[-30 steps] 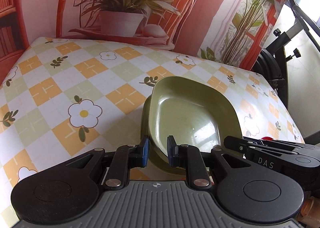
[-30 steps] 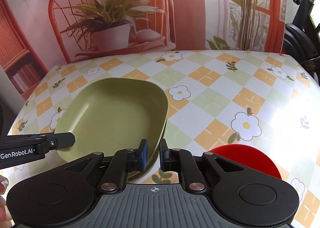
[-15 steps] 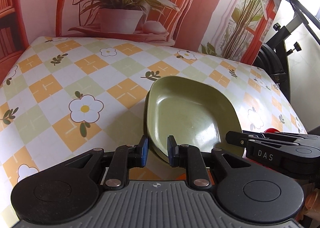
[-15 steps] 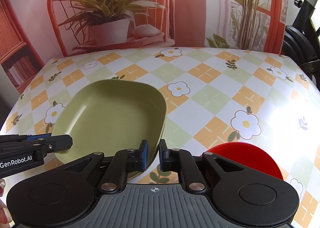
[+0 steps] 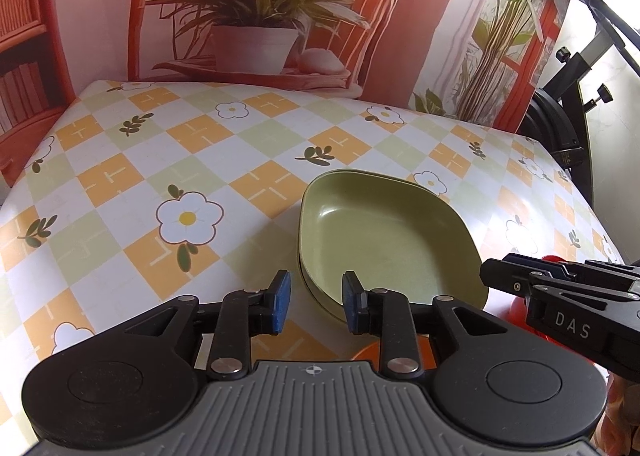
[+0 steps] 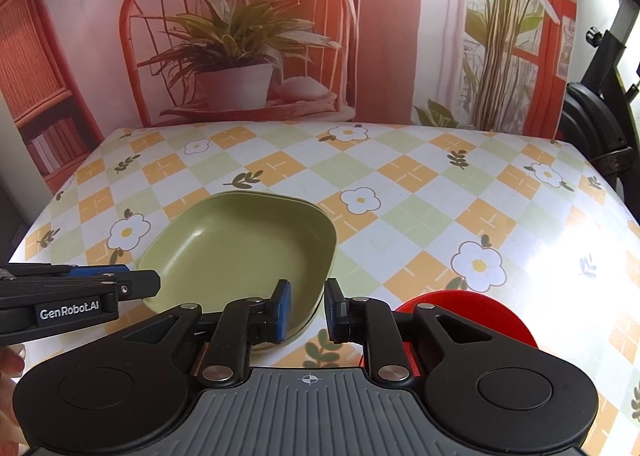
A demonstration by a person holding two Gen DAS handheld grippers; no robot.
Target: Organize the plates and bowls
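Two olive-green square bowls sit nested on the flowered table, the top bowl (image 5: 384, 240) (image 6: 240, 252) level inside the lower one. My left gripper (image 5: 314, 302) stands open at the stack's near left corner, a little way back from the rim. From the right, my right gripper (image 6: 307, 310) is open too, with the stack's near right corner just ahead of its fingers. Each gripper shows side-on in the other's view: the right gripper (image 5: 490, 276) and the left gripper (image 6: 148, 284). A red plate (image 6: 480, 312) lies flat, partly under the right gripper.
The checked tablecloth (image 5: 120, 176) stretches back to a printed backdrop of a chair and potted plant (image 6: 240, 68). Black exercise equipment (image 5: 560, 136) stands off the table's right side. An orange object (image 5: 366, 350) peeks out under the left gripper. Part of a hand (image 6: 8, 368) shows at bottom left.
The top bowl came down from a tilt and settled into the lower bowl. Both grippers widened their fingers, let go of its rim and drew back toward the table's front.
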